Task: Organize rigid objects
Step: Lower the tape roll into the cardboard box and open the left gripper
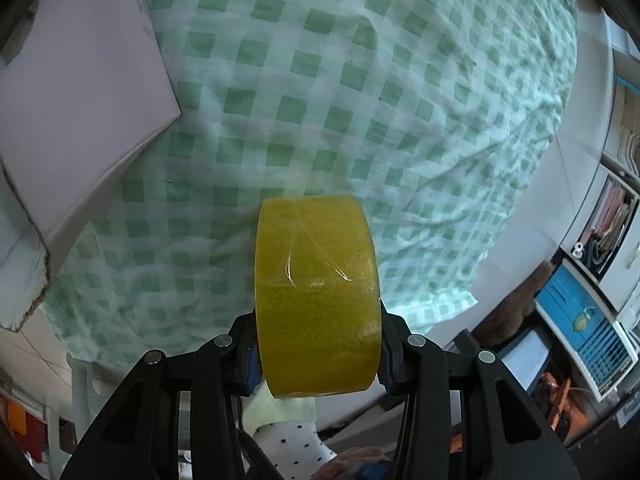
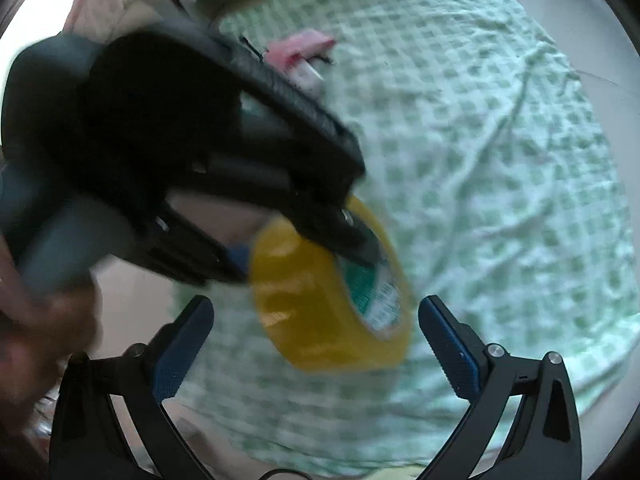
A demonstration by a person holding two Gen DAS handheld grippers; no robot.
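Plainly, the left gripper (image 1: 318,354) clamped the yellow tape roll (image 1: 316,296) by its 2 flat faces above the checked cloth (image 1: 360,100); the right gripper (image 2: 316,344) gaped empty. The smooth roll could have pivoted and slipped free.

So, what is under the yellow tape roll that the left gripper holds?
The tape roll is held in the air by the left gripper, above the green checked cloth. The cloth directly behind the roll is hidden. What the cloth covers cannot be seen.

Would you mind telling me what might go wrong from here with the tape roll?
The left tool pinches the yellow roll of packing tape only near its rim, so it might twist or slip onto the green checked cloth. The open right tool sits close below and could bump it.
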